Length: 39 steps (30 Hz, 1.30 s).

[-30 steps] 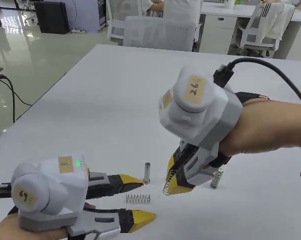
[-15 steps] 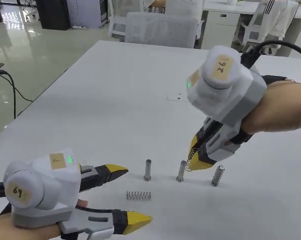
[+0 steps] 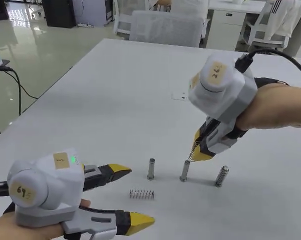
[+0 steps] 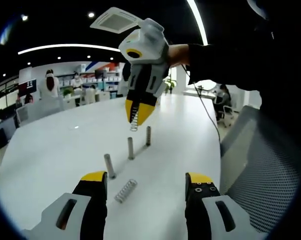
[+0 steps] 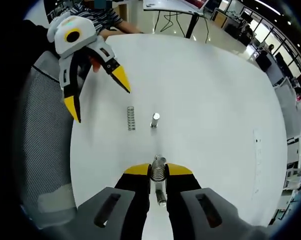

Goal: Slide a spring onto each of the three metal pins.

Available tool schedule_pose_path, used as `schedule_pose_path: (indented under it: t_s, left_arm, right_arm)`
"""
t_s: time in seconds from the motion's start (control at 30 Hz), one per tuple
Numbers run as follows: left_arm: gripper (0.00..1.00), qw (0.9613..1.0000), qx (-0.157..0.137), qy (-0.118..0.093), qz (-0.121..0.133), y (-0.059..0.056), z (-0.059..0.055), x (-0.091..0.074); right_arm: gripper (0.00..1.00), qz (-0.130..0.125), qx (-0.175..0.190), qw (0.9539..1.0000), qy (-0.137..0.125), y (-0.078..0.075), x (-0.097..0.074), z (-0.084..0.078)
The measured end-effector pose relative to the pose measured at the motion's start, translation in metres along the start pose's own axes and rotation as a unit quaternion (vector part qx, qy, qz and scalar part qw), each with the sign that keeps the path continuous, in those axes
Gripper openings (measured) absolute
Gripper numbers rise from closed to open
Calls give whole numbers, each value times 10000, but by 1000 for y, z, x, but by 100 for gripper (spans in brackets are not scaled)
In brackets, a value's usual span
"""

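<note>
Three short metal pins stand in a row on the white table: the left pin (image 3: pixel 151 169), the middle pin (image 3: pixel 185 170) and the right pin (image 3: pixel 221 176), which has a spring around it. My right gripper (image 3: pixel 202 153) is shut on a spring (image 3: pixel 194 150) (image 5: pixel 159 171) that hangs just above and right of the middle pin. Another spring (image 3: pixel 141 194) (image 4: pixel 125 190) (image 5: pixel 130 118) lies flat in front of the left pin (image 4: pixel 109 166) (image 5: pixel 155 120). My left gripper (image 3: pixel 134 196) (image 4: pixel 147 180) is open, low over the table, with the lying spring just ahead of its tips.
The table (image 3: pixel 115 100) stretches bare to the far edge, with a small pale tag (image 3: pixel 179 96) lying on it. Grey mesh chairs (image 3: pixel 163 29) stand behind the far side. A black cable (image 3: pixel 285 56) trails from the right gripper.
My right gripper has lifted the spring off the table and carried it rightward to just above the middle pin, uncovering that pin. The left gripper stays open in place.
</note>
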<state>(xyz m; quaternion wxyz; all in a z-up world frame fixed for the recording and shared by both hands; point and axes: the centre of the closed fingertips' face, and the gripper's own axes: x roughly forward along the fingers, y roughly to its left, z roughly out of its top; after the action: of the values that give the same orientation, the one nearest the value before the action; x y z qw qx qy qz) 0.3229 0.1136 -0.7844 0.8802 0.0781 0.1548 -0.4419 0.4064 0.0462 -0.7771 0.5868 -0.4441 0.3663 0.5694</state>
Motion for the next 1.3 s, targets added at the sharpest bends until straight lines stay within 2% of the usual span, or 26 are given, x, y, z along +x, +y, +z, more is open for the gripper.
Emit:
schedule_pose_path:
  t_s: [0.13, 0.57, 1.3]
  left_arm:
    - [58, 10000, -1, -17, -6, -1, 0, -1]
    - [57, 10000, -11, -19, 9, 0, 0, -1]
    - [55, 10000, 4, -15, 34, 2, 0, -2]
  right_arm:
    - [8, -15, 43, 10000, 45, -5, 7, -2]
    - [8, 85, 97, 9998, 120, -1, 17, -4]
    - [9, 201, 226, 9986, 434, -1, 64, -18]
